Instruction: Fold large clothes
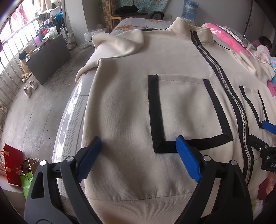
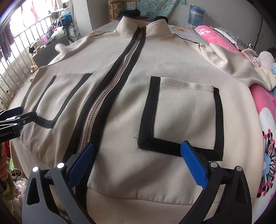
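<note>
A cream zip-up jacket [image 1: 124, 96] with black-trimmed pockets and a black-edged zipper lies front up and flat on a bed; it also shows in the right wrist view [image 2: 172, 110]. Its left sleeve [image 1: 119, 41] is folded over the shoulder; the right sleeve [image 2: 229, 60] lies out to the side. My left gripper [image 1: 138, 146] is open and empty above the left pocket's lower edge, near the hem. My right gripper [image 2: 138, 151] is open and empty above the right pocket's lower edge, beside the zipper. Each gripper shows at the edge of the other's view.
A pink floral blanket [image 2: 265, 106] lies along the bed's right side, with a person [image 2: 266, 57] lying at the far right. Left of the bed are a concrete floor [image 1: 34, 106], a dark box [image 1: 50, 58], shoes [image 1: 30, 87] and bags [image 1: 13, 165]. A water jug [image 2: 195, 15] stands beyond.
</note>
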